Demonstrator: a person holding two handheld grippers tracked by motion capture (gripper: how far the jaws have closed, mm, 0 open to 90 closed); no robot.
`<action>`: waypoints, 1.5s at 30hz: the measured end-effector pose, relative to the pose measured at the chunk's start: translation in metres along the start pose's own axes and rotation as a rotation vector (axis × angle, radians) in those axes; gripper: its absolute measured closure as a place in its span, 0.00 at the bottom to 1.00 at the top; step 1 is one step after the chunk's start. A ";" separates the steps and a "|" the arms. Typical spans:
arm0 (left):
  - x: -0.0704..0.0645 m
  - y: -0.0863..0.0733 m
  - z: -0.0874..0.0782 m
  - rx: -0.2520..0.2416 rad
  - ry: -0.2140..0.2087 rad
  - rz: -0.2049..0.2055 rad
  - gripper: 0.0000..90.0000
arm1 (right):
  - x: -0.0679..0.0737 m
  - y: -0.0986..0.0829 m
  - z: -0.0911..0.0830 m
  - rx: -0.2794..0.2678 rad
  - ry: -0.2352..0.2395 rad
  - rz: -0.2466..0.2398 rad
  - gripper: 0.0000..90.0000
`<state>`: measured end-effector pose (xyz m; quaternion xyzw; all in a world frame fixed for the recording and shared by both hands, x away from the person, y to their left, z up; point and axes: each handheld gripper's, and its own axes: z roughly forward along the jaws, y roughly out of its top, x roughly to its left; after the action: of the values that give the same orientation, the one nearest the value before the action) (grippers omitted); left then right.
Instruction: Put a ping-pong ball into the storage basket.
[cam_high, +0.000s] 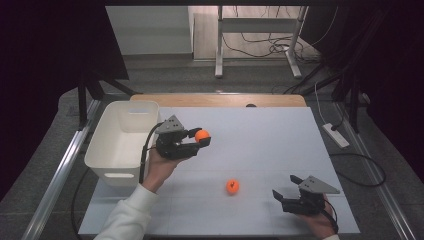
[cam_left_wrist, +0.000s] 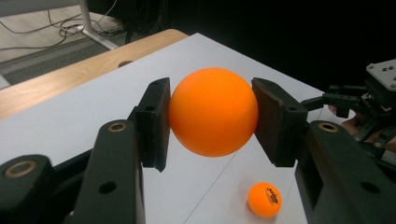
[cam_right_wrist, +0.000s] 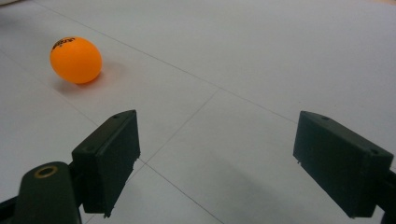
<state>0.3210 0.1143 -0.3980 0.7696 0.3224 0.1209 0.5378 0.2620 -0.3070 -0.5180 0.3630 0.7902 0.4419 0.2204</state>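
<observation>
Above the white table (cam_high: 260, 140), just right of the white plastic bin (cam_high: 122, 142), the left gripper (cam_high: 200, 137) has its fingers (cam_left_wrist: 156, 123) closed on a smooth, matte orange ball (cam_high: 202, 135), round like a ping-pong ball, pinched on both sides by flat black pads and lifted clear of the surface. Second orange ball (cam_high: 232, 186) sits loose on the table near the front, between the two grippers, nearer the right one. Right gripper (cam_high: 284, 192) is low at the front right, fingers (cam_right_wrist: 109, 158) spread wide with nothing between them; the loose ball lies ahead and to the left of them, well outside the gap. Right gripper view shows black print on that loose ball (unreadable) and thin seam lines across the table; high view is too coarse for either. Left gripper view shows the held ball large, the loose ball below it, and the other gripper at right edge. Wooden strip (cam_high: 220, 100) runs along the table's far edge.
</observation>
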 end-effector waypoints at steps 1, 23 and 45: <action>-0.001 0.002 -0.001 0.000 -0.001 0.004 0.56 | 0.000 0.000 0.000 0.000 0.000 0.000 0.16; 0.004 0.018 -0.021 -0.048 0.016 0.005 0.56 | 0.000 0.000 0.001 0.003 -0.002 -0.003 0.16; 0.018 0.031 -0.041 -0.093 0.062 -0.016 0.56 | 0.001 0.000 0.001 0.001 0.001 -0.001 0.16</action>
<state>0.3239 0.1500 -0.3566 0.7371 0.3392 0.1549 0.5636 0.2623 -0.3060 -0.5183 0.3627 0.7906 0.4416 0.2200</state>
